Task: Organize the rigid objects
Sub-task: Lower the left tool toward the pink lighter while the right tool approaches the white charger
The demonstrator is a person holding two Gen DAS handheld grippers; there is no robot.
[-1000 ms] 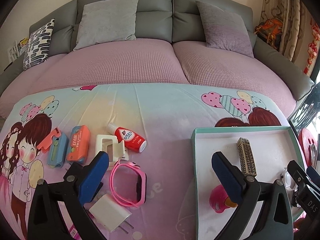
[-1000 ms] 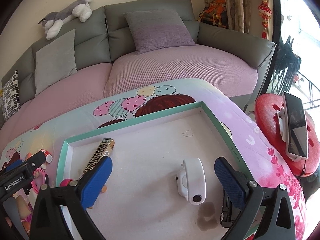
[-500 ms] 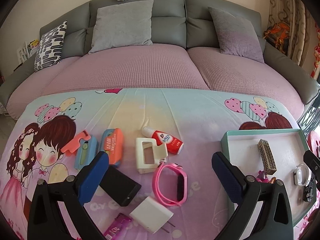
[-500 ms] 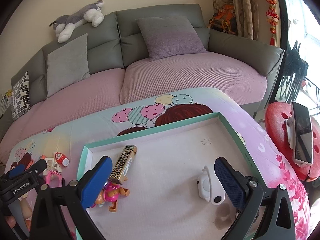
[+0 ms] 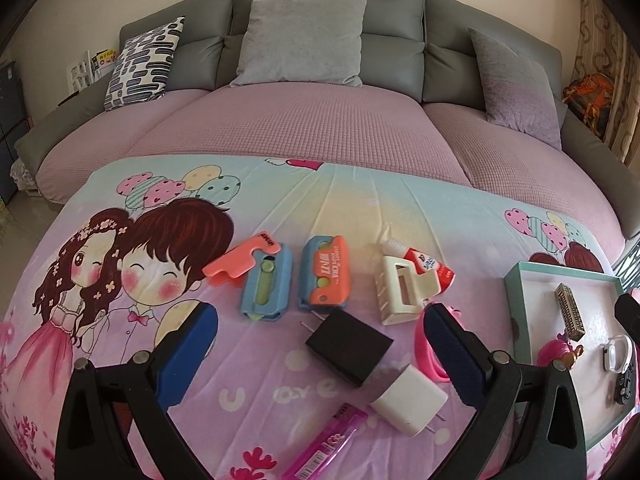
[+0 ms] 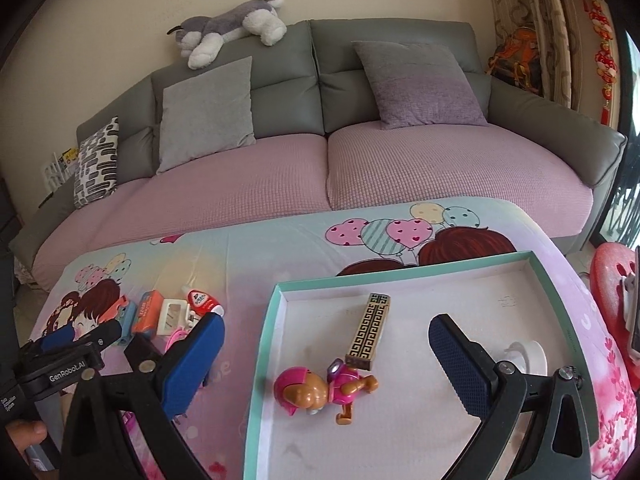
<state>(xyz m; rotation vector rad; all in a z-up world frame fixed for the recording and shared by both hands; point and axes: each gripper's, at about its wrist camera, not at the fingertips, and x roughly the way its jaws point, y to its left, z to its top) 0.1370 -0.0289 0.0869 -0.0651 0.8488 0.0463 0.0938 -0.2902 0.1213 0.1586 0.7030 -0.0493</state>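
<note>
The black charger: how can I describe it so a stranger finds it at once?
On the cartoon bedsheet, look left of the teal tray, among the loose items. The black charger lies below the orange-and-blue case, beside the white charger: the only flat black block.

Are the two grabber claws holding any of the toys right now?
No. The left gripper and right gripper are both open with nothing between their fingers.

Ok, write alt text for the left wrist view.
The open left tool hovers over a cartoon-print cloth, above a black charger and a white charger. Beyond lie two blue cases, a cream clip and a glue bottle; a teal tray sits right.
</note>
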